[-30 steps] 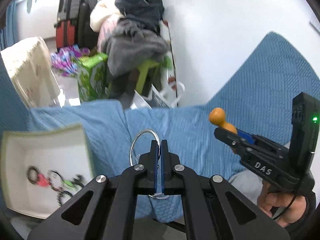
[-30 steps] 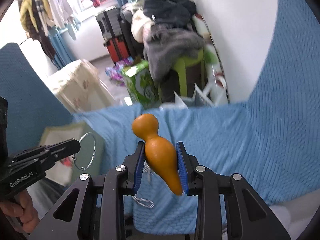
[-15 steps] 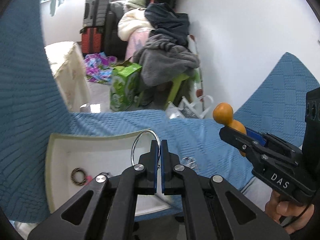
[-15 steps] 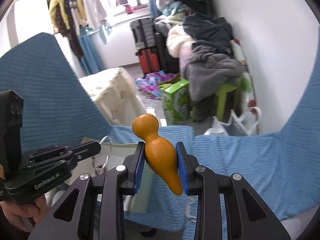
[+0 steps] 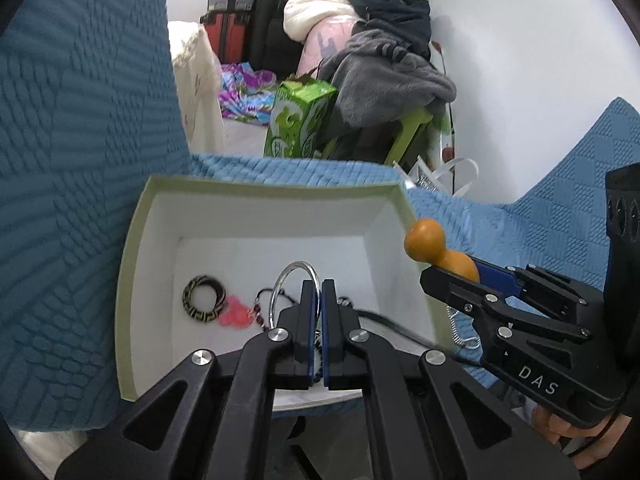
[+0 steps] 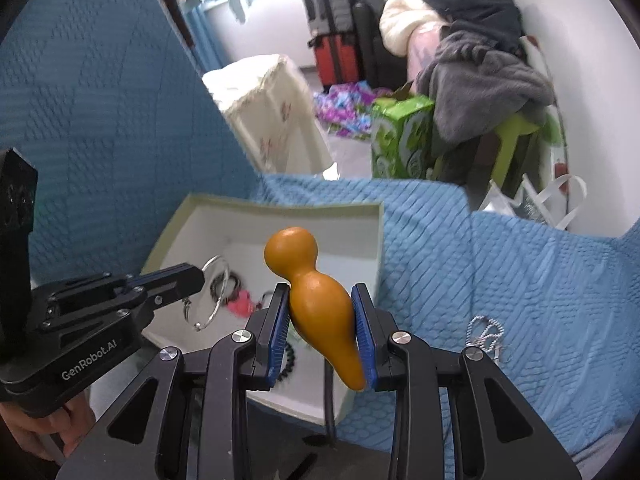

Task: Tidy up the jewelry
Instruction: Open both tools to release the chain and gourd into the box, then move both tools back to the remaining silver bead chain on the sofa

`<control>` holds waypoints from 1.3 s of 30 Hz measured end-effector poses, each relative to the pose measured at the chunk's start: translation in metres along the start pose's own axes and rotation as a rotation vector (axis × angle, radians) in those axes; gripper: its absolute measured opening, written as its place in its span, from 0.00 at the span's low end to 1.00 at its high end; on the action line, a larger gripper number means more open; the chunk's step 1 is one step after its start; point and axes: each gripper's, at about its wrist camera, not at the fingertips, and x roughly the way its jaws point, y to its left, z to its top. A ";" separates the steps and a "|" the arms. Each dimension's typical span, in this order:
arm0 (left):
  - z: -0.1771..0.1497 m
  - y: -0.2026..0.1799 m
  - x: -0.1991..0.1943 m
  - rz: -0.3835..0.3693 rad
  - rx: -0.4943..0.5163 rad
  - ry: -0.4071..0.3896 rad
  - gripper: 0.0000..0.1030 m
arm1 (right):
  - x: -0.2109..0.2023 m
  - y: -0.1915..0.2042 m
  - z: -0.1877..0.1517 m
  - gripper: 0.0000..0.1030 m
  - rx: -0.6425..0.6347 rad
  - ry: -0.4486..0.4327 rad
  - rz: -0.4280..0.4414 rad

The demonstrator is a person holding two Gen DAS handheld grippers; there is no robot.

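Blanket: a blue quilted blanket [image 6: 520, 280] covered the surface and rose at the left of both views.
Box: a pale open box [image 5: 136, 248] with white inner walls sat on the blanket, filling the middle of the left wrist view; in the right wrist view it lay at about 10 o'clock from the right gripper.
Right gripper: the right gripper [image 6: 322, 336] was clamped on an orange gourd-shaped piece [image 6: 316, 300], narrow end down between the blue pads [image 6: 278, 332], round head up; it hung over the box's right wall.
Left gripper: the left gripper [image 5: 317, 328] was closed on a silver ring [image 5: 294, 284], which stood up between the jaws, over the inside of the box.
Already in the box: a dark patterned ring [image 5: 204, 299] at 9 o'clock from the left gripper's tips, a pink charm [image 5: 236, 316] just beside it, and dark beaded strands, partly hidden by the fingers.
Left outside: a small silver chain [image 6: 486, 334] lay on the blanket at 3 o'clock from the right gripper, well apart from the box.
Progress: by my reading the task was well under way; some pieces were stored, two were carried but not yet dropped, and at least the chain remained to collect.
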 end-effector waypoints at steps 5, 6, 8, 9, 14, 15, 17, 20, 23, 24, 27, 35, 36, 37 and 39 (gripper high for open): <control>-0.012 0.011 0.010 0.003 -0.028 0.026 0.01 | 0.014 0.006 -0.008 0.28 -0.025 0.033 0.003; -0.013 0.011 0.011 0.003 -0.032 0.029 0.01 | 0.015 0.005 -0.008 0.28 -0.025 0.039 0.007; -0.014 0.010 0.013 0.006 -0.039 0.039 0.02 | 0.017 0.004 -0.010 0.28 -0.017 0.051 0.015; -0.014 0.010 0.013 0.009 -0.043 0.038 0.02 | 0.016 0.003 -0.011 0.28 -0.011 0.054 0.017; -0.008 0.002 0.003 0.000 -0.039 0.014 0.02 | 0.008 0.000 -0.007 0.30 -0.008 0.054 0.054; -0.005 0.001 0.001 -0.001 -0.035 0.008 0.02 | 0.003 0.000 -0.005 0.33 -0.010 0.047 0.059; -0.001 -0.004 -0.007 0.011 -0.031 -0.008 0.02 | -0.004 0.000 0.000 0.34 -0.015 0.038 0.067; 0.008 -0.011 -0.023 0.026 -0.044 -0.036 0.14 | -0.022 -0.002 0.007 0.35 -0.027 0.010 0.078; 0.015 -0.021 -0.040 0.034 -0.038 -0.090 0.36 | -0.042 -0.007 0.015 0.35 -0.042 -0.029 0.078; 0.018 -0.027 -0.048 0.040 -0.035 -0.115 0.38 | -0.048 -0.009 0.018 0.35 -0.048 -0.042 0.076; 0.025 -0.041 -0.064 0.049 -0.036 -0.160 0.41 | -0.071 -0.019 0.024 0.36 -0.059 -0.088 0.065; 0.034 -0.088 -0.085 0.096 -0.004 -0.268 0.69 | -0.121 -0.064 0.031 0.36 -0.043 -0.192 0.027; 0.034 -0.093 -0.085 0.095 0.002 -0.273 0.70 | -0.126 -0.070 0.030 0.37 -0.041 -0.203 0.018; 0.035 -0.098 -0.085 0.092 0.007 -0.278 0.72 | -0.130 -0.075 0.028 0.37 -0.041 -0.210 0.011; 0.033 -0.111 -0.082 0.083 0.027 -0.281 0.73 | -0.136 -0.086 0.024 0.37 -0.040 -0.226 -0.003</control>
